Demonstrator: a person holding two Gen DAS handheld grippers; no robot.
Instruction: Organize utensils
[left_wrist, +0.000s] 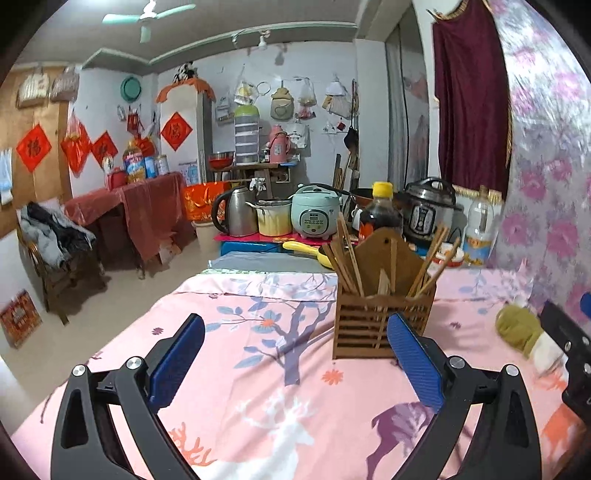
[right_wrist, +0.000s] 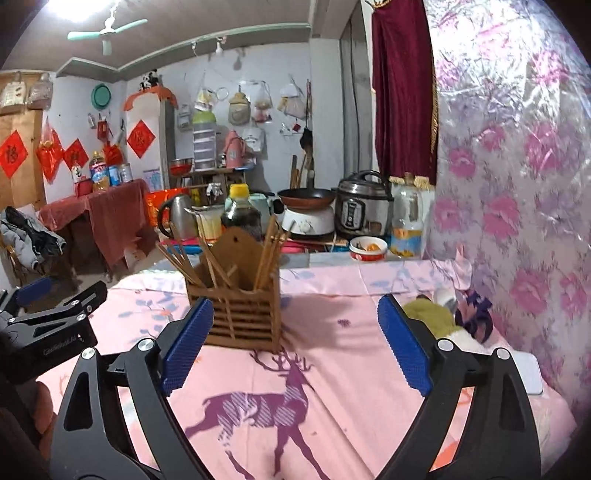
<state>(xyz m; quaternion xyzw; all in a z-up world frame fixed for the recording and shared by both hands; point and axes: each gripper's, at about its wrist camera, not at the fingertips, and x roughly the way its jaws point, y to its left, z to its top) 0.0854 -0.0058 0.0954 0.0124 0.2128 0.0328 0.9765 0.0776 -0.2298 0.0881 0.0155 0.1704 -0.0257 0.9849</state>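
A slatted wooden utensil holder (left_wrist: 380, 325) stands upright on the pink deer-print cloth (left_wrist: 258, 369), filled with several wooden chopsticks (left_wrist: 345, 258) leaning left and right. My left gripper (left_wrist: 295, 328) is open and empty, just short of the holder, its right pad beside the holder's lower right corner. In the right wrist view the holder (right_wrist: 240, 314) stands ahead left. My right gripper (right_wrist: 295, 314) is open and empty, its left pad next to the holder's lower left side. The left gripper shows at that view's left edge (right_wrist: 48, 317).
A plush toy (left_wrist: 517, 328) lies on the cloth at the right, near the floral wall; it also shows in the right wrist view (right_wrist: 432, 314). Behind the holder stand a dark sauce bottle (left_wrist: 380, 210), kettle (left_wrist: 236, 214), rice cooker (left_wrist: 314, 216), pressure cooker (right_wrist: 360, 206) and a small bowl (right_wrist: 367, 248).
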